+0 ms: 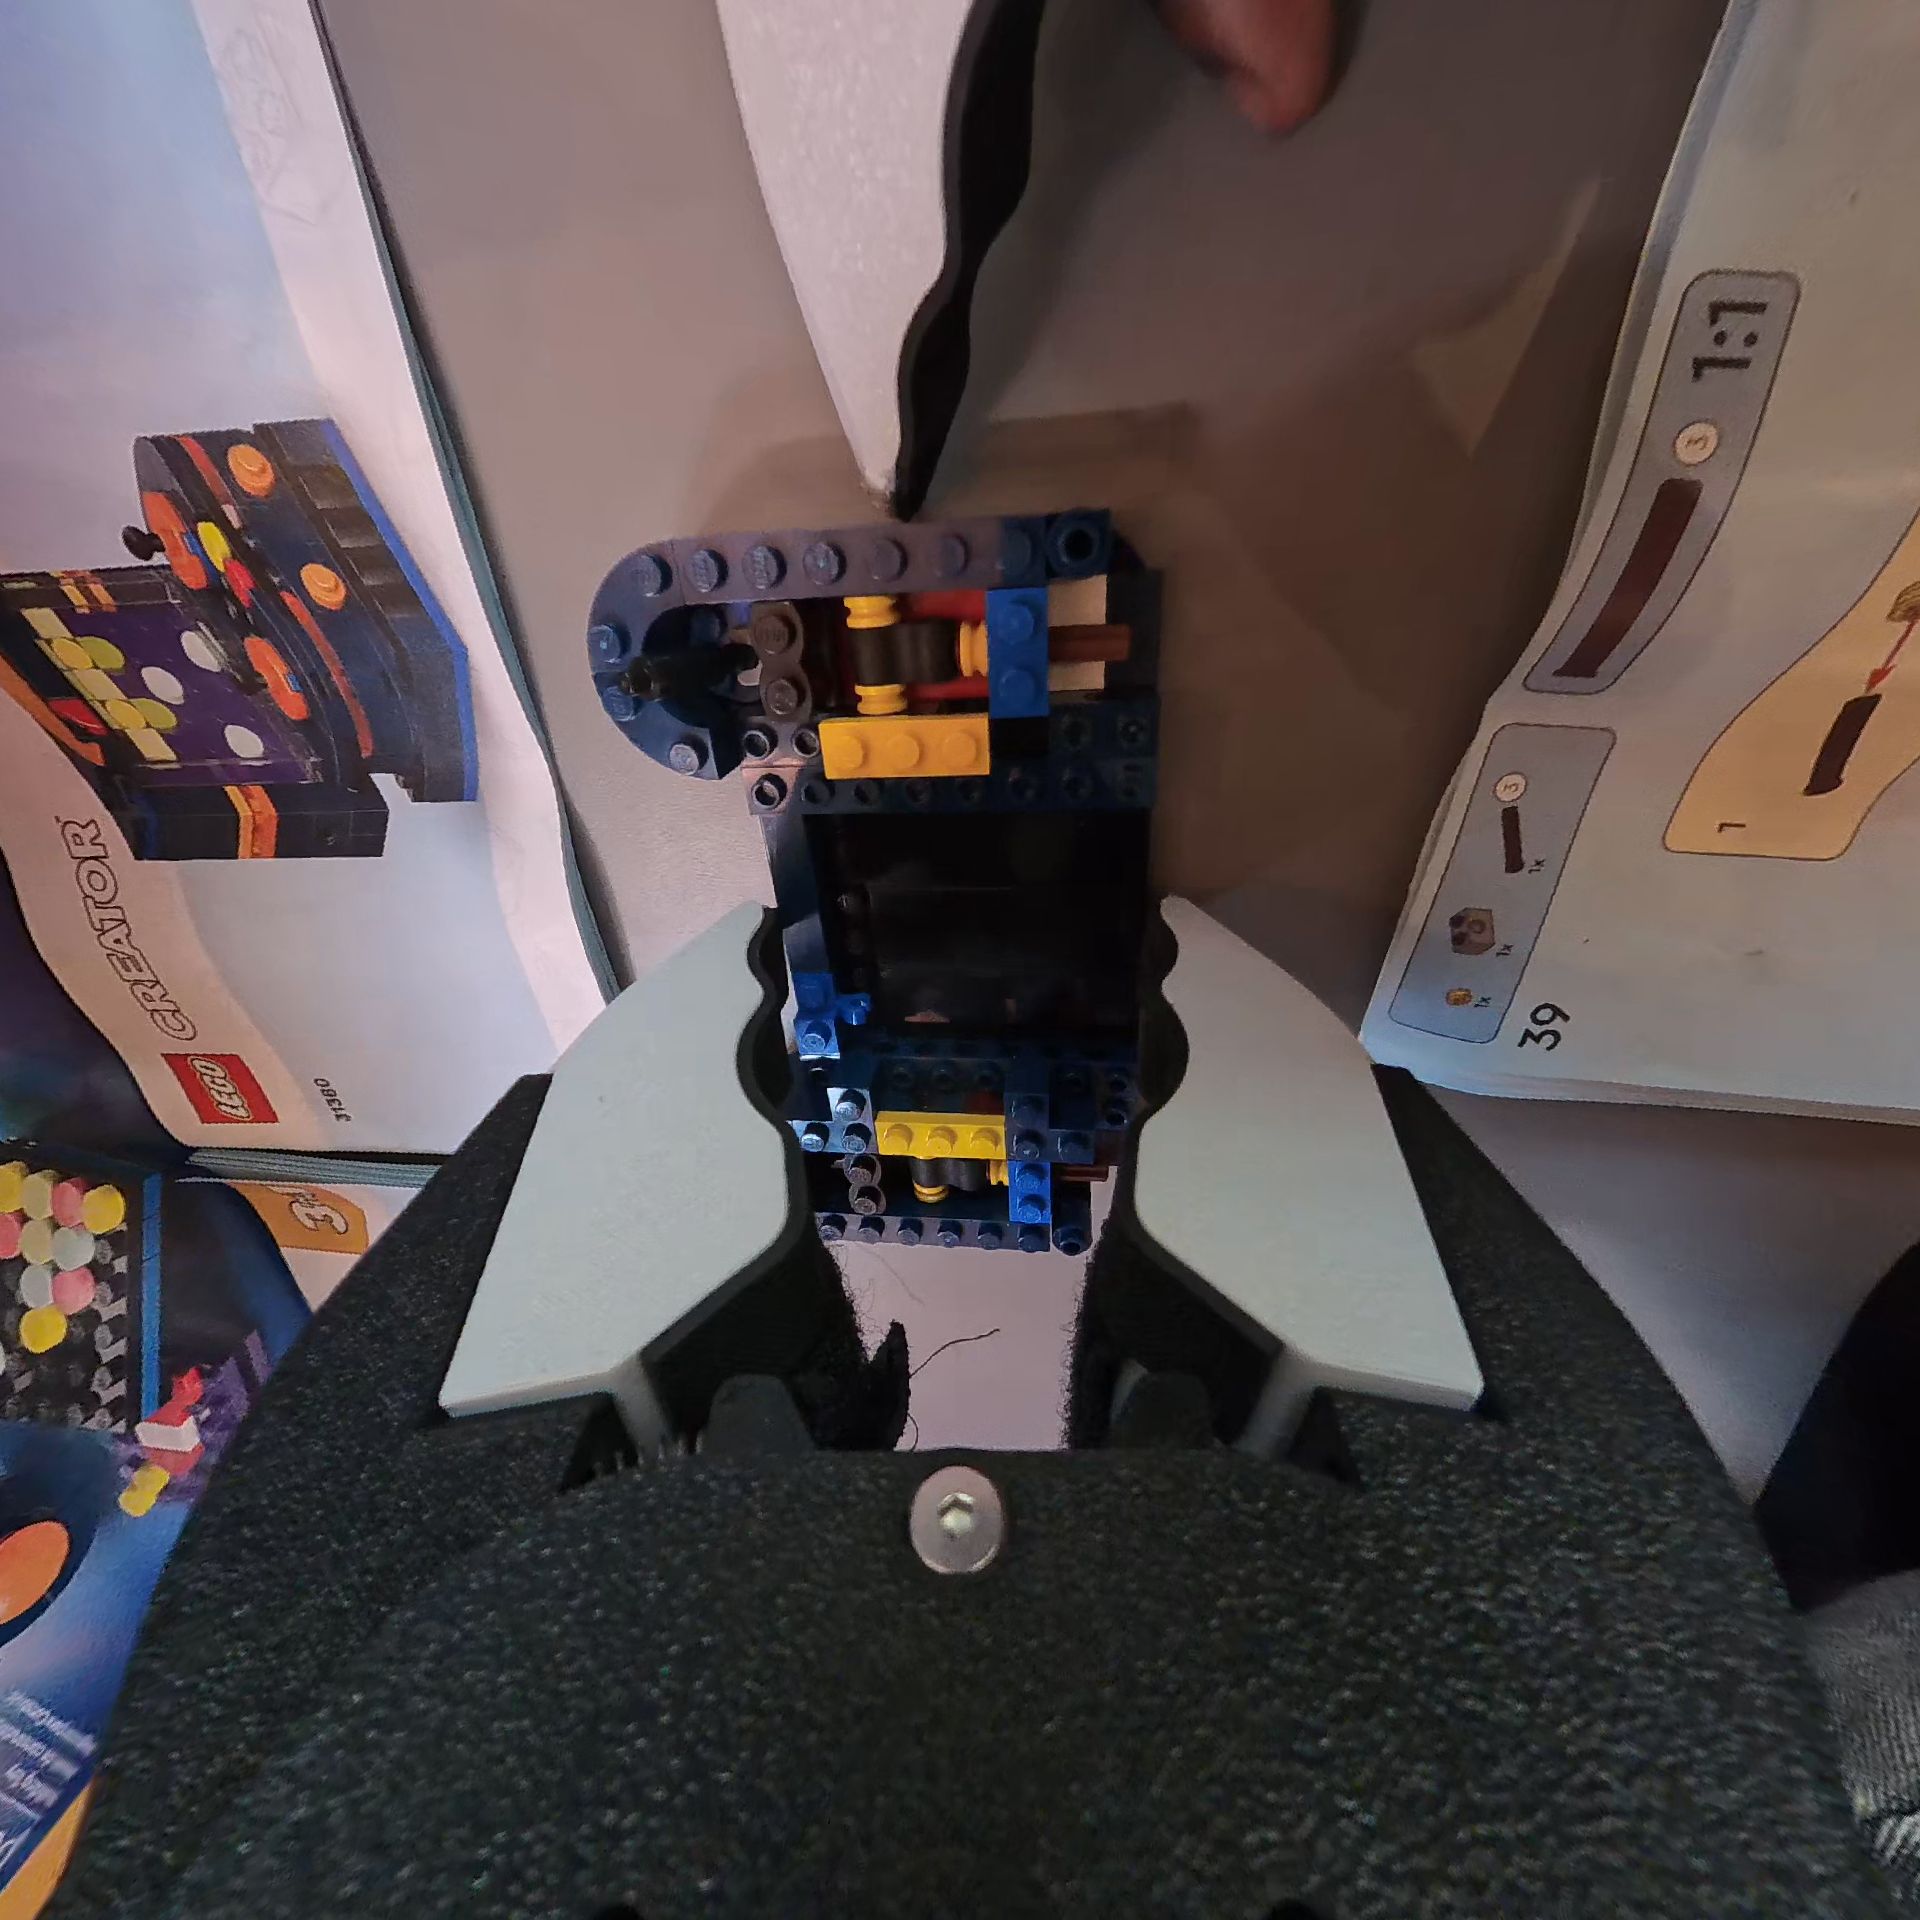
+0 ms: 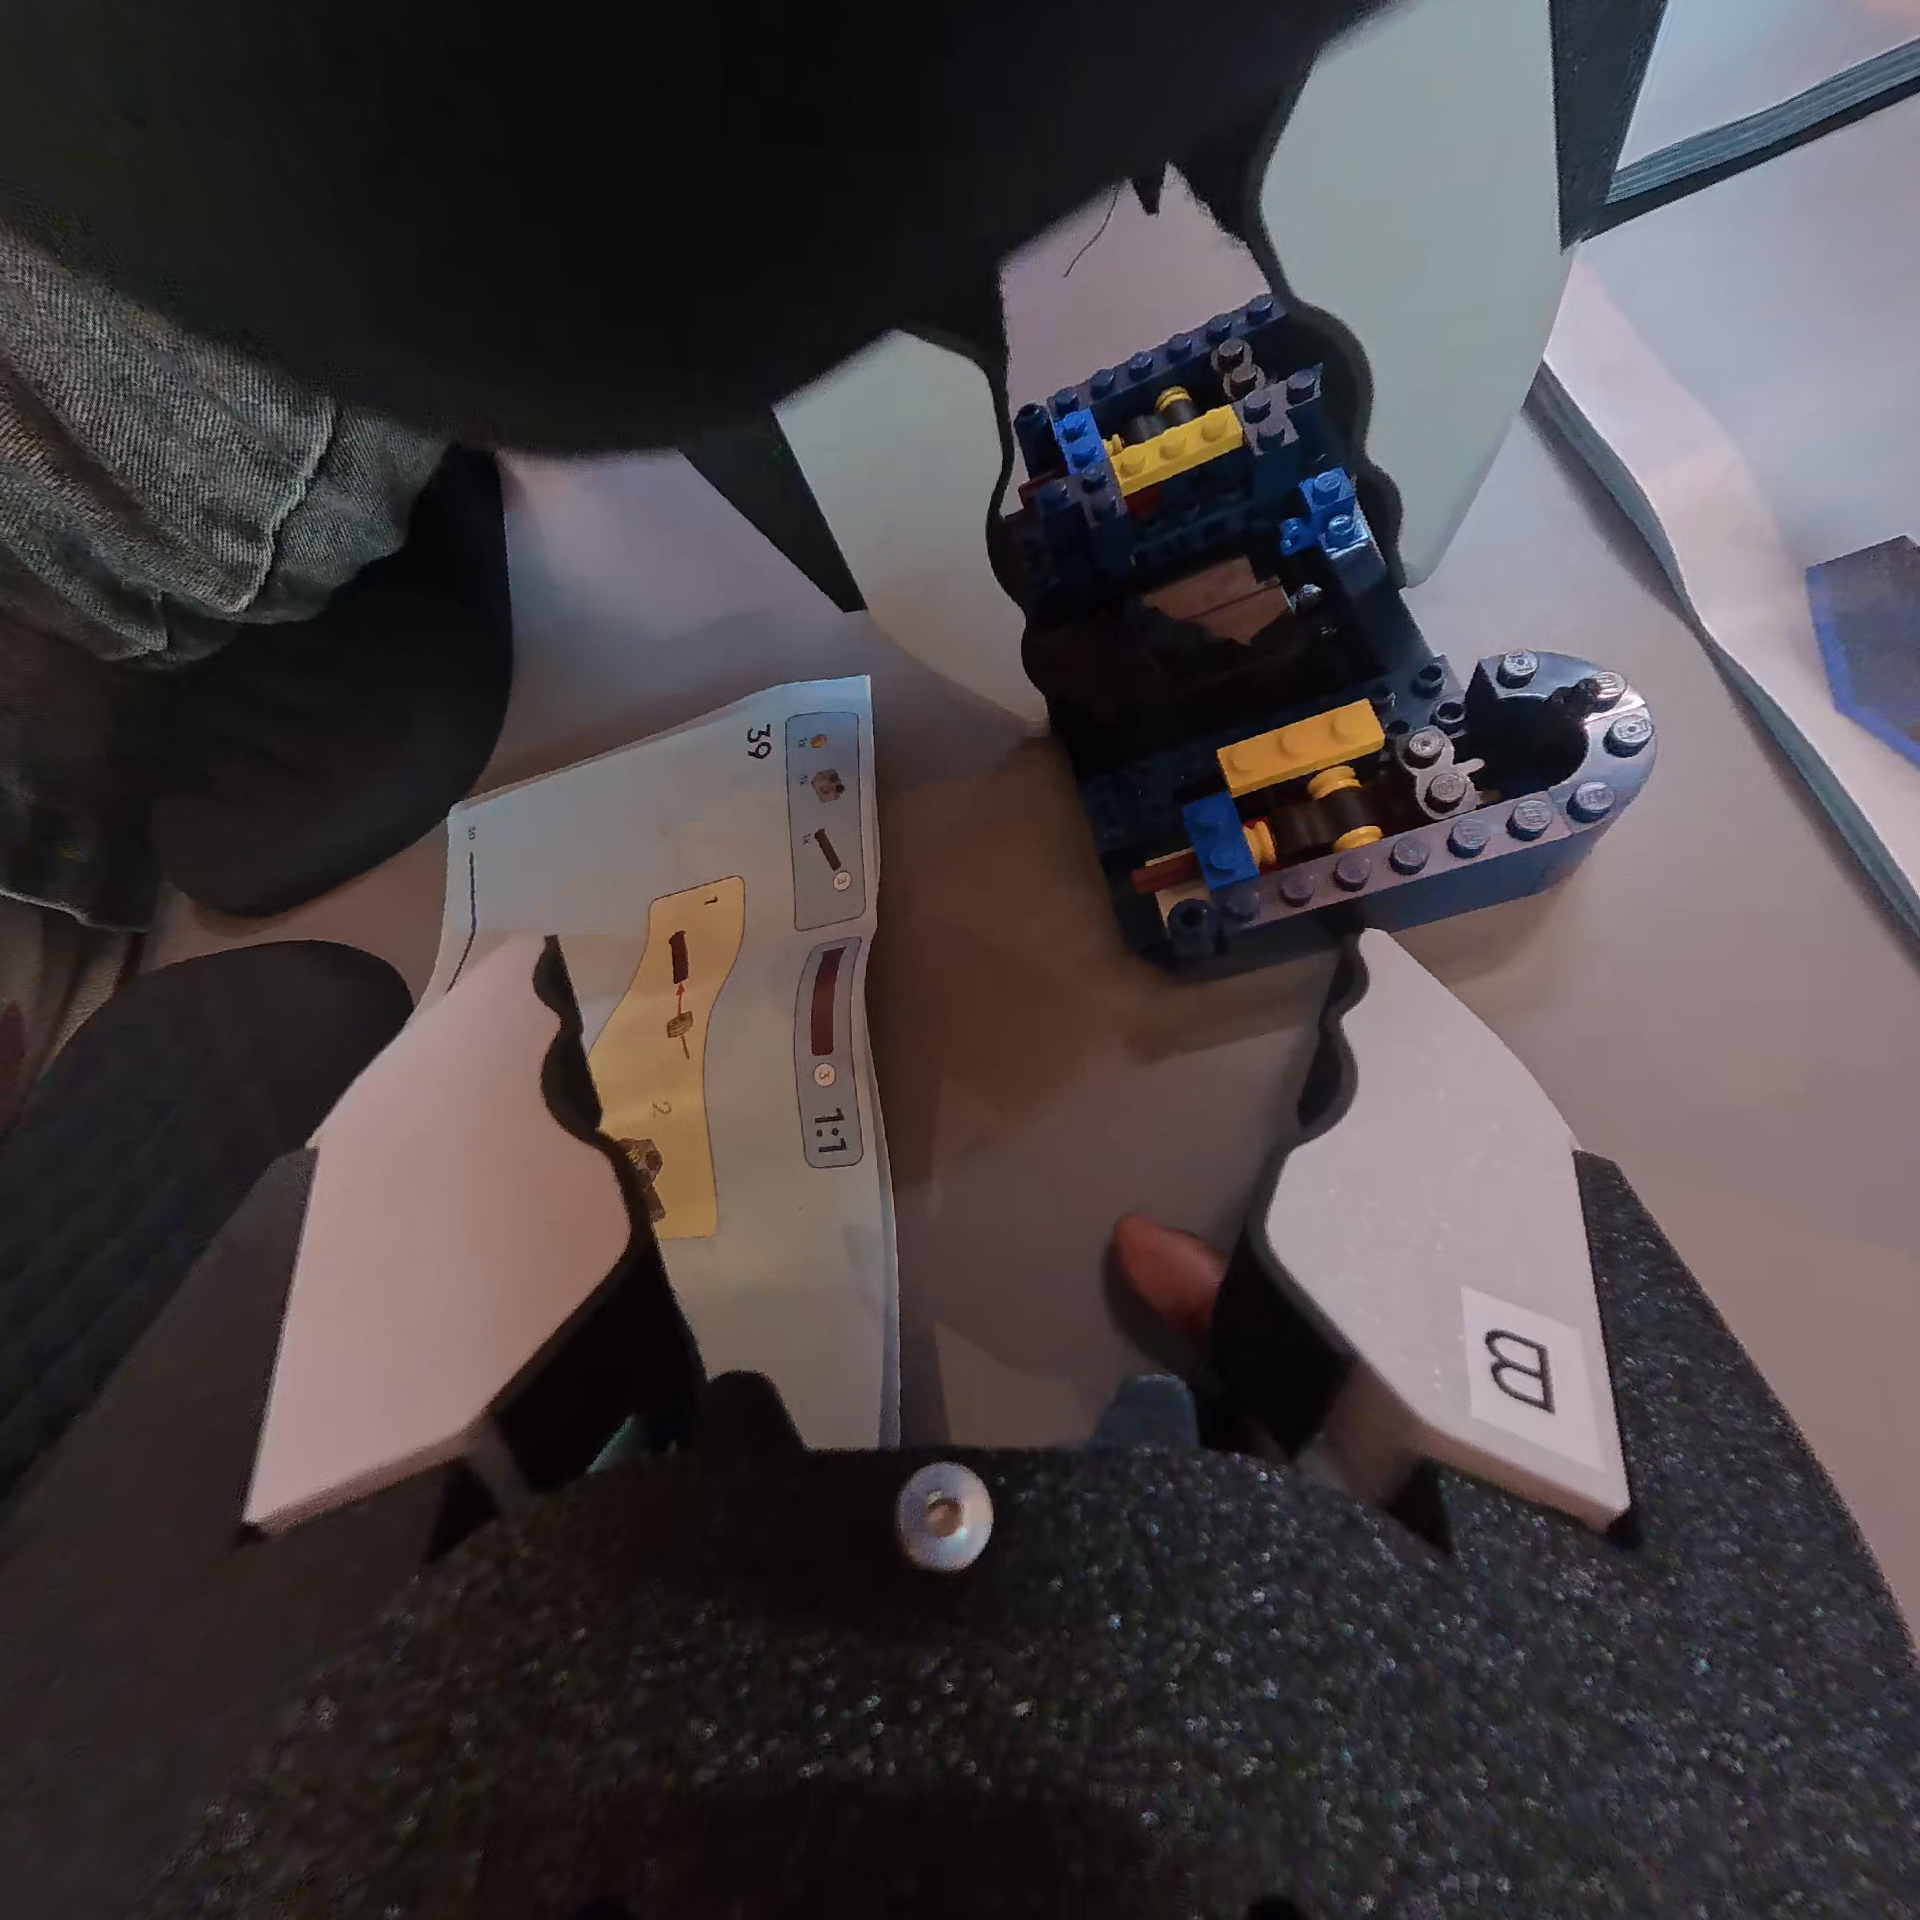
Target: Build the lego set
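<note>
A dark blue brick build [image 1: 966,748] with yellow and blue plates and a rounded end lies on the grey table [image 1: 644,312]. My left gripper [image 1: 966,925] is shut on its boxy middle, with both pads pressed on its sides. The right wrist view shows the same grip from the far side: the left gripper [image 2: 1221,644] clamps the build [image 2: 1299,748]. My right gripper [image 2: 951,951] is wide open and empty. Its right finger [image 2: 1434,1122] reaches the near edge of the build, and its left finger [image 2: 457,1143] hangs over a paper page. That right finger also shows in the left wrist view [image 1: 831,312], its tip at the build's studded edge.
An open instruction page [image 2: 727,935] lies beside the build and also shows in the left wrist view [image 1: 1662,727]. A booklet with a picture of the model [image 1: 208,727] and a colourful box [image 1: 62,1299] lie at the left. A person's grey sleeve [image 2: 156,468] and a fingertip [image 2: 1164,1278] are close.
</note>
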`<state>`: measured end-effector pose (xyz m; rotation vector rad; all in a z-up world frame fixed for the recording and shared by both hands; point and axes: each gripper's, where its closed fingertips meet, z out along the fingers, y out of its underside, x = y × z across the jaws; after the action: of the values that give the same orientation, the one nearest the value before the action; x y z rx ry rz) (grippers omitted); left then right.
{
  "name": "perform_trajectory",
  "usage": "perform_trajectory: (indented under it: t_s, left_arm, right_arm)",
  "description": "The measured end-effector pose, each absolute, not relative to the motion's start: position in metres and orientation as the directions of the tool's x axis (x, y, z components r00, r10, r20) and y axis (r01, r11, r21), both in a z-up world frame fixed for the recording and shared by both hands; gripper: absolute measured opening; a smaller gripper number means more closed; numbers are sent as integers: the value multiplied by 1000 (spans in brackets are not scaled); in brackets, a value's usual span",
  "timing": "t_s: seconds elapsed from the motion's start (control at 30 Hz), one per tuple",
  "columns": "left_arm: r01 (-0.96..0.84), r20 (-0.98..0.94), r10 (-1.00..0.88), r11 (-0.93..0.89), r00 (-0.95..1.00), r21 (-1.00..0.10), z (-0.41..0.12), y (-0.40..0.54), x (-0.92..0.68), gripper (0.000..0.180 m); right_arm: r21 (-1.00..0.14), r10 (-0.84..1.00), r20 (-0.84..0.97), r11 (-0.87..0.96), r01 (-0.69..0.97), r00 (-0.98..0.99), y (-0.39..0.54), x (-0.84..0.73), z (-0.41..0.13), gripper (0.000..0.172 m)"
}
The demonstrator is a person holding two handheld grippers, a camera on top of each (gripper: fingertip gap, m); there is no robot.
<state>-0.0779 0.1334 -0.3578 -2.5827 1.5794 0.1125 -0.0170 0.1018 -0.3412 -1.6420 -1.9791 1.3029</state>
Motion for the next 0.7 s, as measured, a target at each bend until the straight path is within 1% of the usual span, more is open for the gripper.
perform_trajectory:
  t_s: [0.27, 0.4, 0.47, 0.57, 0.63, 0.7]
  left_arm:
    - [-894, -124, -886, -443, 448, -66, -359, 135, -75, 66]
    - [-892, -142, -881, -442, 452, -95, -352, 136, -76, 65]
    - [-883, -154, -871, -449, 467, -139, -344, 137, -75, 65]
    - [-864, -161, -859, -443, 485, -238, -330, 137, -72, 61]
    - [-848, -207, -839, -432, 503, -309, -320, 142, -72, 50]
    - [-812, -252, -802, -422, 541, -403, -310, 151, -68, 31]
  right_arm:
    - [-763, 883, -324, -32, 645, -340, 101, -17, -342, 134]
    - [-768, 879, -328, -34, 639, -346, 103, -16, -340, 129]
    - [-769, 880, -328, -37, 638, -344, 105, -15, -340, 124]
    - [-768, 894, -309, -33, 639, -326, 113, -13, -343, 113]
    - [-769, 909, -289, -35, 638, -299, 122, -11, -345, 99]
    - [-776, 924, -273, -46, 629, -269, 132, -11, -345, 85]
